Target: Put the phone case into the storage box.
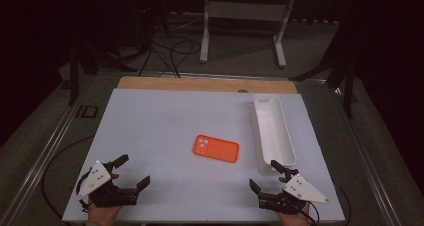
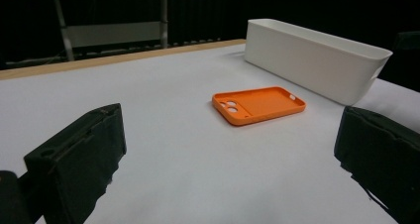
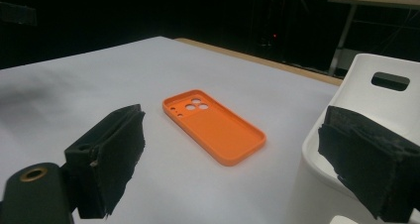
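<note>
The left gripper (image 1: 131, 172) and right gripper (image 1: 263, 175) hovered near the table's (image 1: 150, 116) front edge, jaws spread wide and holding nothing. Reaching the orange phone case (image 1: 215, 148) would likely go best with one gripper coming in low along a long side — the rim is thin. The case lay flat mid-table, hollow side up with camera holes showing, just beside the white bin (image 1: 273, 131).

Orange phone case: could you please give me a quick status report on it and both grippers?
Left gripper and right gripper open, holding nothing. Orange phone case flat on table, hollow side up, untouched. White bin beside it; approach clear.
</note>
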`<state>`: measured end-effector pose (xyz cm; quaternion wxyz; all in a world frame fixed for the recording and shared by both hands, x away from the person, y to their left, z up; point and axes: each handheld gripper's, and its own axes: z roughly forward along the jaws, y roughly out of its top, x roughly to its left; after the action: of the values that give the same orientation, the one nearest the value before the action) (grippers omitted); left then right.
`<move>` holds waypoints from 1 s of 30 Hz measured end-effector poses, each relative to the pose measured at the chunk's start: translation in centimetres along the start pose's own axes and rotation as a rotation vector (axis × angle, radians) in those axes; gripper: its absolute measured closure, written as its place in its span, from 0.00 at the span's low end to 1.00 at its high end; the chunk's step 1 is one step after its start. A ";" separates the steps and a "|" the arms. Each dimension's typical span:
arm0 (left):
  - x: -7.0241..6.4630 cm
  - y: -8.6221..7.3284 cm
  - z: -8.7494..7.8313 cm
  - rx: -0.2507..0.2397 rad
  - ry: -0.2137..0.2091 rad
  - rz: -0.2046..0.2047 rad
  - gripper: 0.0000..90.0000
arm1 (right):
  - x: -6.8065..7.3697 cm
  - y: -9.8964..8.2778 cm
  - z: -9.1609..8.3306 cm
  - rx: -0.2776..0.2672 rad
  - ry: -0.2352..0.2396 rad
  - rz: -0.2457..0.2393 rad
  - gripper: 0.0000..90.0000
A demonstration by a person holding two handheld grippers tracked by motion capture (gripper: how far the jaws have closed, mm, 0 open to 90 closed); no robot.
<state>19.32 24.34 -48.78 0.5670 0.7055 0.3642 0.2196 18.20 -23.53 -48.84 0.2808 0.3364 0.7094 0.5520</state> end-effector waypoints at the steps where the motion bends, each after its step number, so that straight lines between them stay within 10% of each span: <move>1: 0.0 0.0 0.0 0.001 0.002 0.002 0.00 | 0.0 0.0 0.0 0.003 0.001 -0.001 0.11; 30: -0.6 2.5 1.9 0.060 -0.006 0.033 0.00 | -0.3 0.1 0.2 0.004 -0.008 0.008 0.11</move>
<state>20.96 22.45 -46.78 0.5430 0.7288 0.3571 0.2157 18.55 -23.68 -48.76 0.2808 0.3421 0.7079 0.5504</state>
